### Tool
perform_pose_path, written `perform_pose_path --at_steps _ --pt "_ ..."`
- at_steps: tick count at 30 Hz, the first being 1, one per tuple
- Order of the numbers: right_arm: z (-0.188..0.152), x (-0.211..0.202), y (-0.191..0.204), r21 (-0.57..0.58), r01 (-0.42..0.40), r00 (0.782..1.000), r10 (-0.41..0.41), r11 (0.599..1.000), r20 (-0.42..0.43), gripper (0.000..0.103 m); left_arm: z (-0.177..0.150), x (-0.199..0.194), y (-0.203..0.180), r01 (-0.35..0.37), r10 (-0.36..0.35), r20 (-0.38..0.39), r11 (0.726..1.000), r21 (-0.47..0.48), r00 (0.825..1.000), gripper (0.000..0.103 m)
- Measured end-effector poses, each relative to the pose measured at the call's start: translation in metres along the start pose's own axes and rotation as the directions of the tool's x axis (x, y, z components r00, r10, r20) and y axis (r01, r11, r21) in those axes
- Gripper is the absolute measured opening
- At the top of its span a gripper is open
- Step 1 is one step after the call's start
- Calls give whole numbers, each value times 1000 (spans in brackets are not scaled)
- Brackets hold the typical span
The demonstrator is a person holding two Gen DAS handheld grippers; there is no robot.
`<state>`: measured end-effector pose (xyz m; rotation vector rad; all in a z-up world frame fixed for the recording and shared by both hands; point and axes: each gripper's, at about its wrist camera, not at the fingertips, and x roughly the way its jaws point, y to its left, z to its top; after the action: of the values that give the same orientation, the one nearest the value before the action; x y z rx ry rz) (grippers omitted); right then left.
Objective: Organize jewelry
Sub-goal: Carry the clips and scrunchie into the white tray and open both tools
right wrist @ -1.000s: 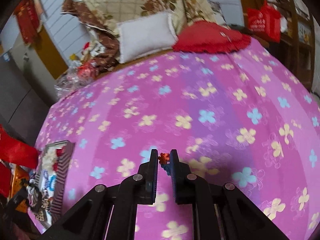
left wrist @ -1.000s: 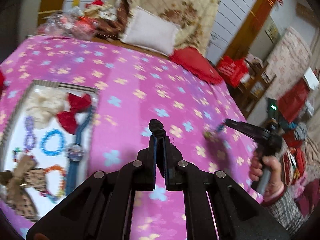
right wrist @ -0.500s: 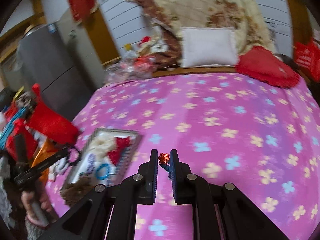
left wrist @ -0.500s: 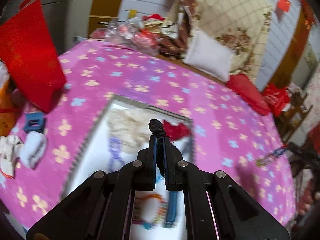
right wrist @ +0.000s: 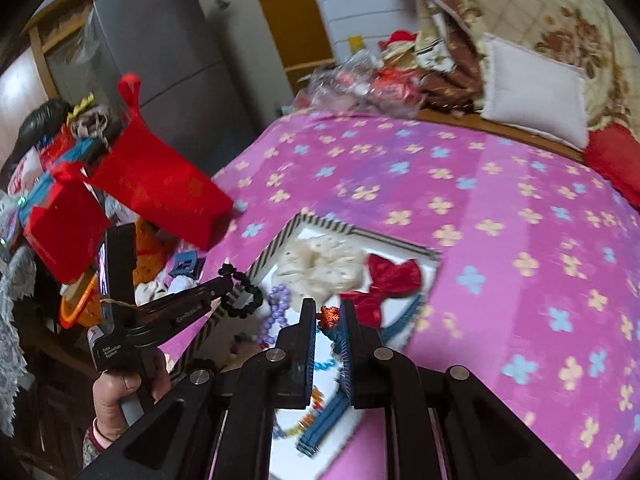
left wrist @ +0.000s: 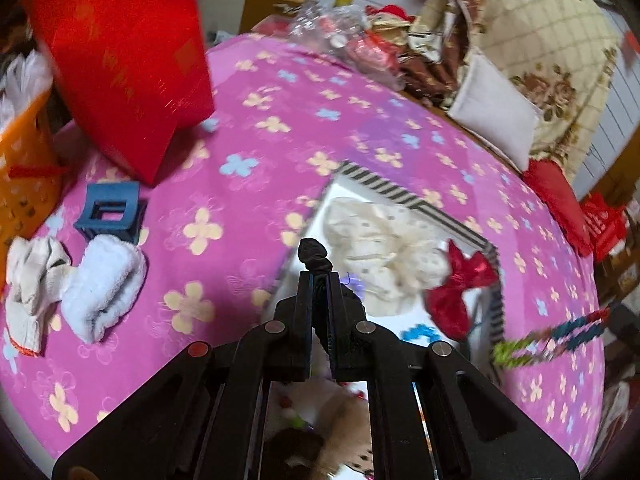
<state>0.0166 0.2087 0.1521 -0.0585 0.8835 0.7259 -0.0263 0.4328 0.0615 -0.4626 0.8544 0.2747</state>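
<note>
My left gripper is shut on a black bead bracelet, whose loop hangs out past the tips. It hovers over the near left part of a white tray with a striped rim on the pink flowered bedspread. My right gripper is shut on a multicoloured bead bracelet with an orange-red charm, above the tray's middle. In the tray lie a cream scrunchie, a red bow, a purple bead bracelet and a blue watch.
A red gift bag, a blue hair claw and rolled white cloths lie left of the tray. An orange bag stands at the bed's left edge. A white pillow and a red cushion are at the back.
Both grippers have swung left across the bedspread and now hang over the tray. Each has stayed shut on its bracelet.
</note>
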Motion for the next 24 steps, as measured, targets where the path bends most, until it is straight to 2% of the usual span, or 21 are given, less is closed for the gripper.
perform_pose_path --at_steps 7,13,19,24 --pt "10 64 23 -15 30 997 -31 999 -65 11 1 17 15 19 -21 -48 999 -38 999 5" --pt "9 97 17 -3 78 992 -78 997 -104 11 2 13 13 14 -15 -24 1000 -22 1000 5" --pt "8 98 4 20 95 990 -93 995 -107 11 3 7 12 47 -48 -18 999 -27 999 8" --pt "7 79 4 31 65 995 -62 997 -75 11 2 0 5 41 -41 7 999 -2 999 10"
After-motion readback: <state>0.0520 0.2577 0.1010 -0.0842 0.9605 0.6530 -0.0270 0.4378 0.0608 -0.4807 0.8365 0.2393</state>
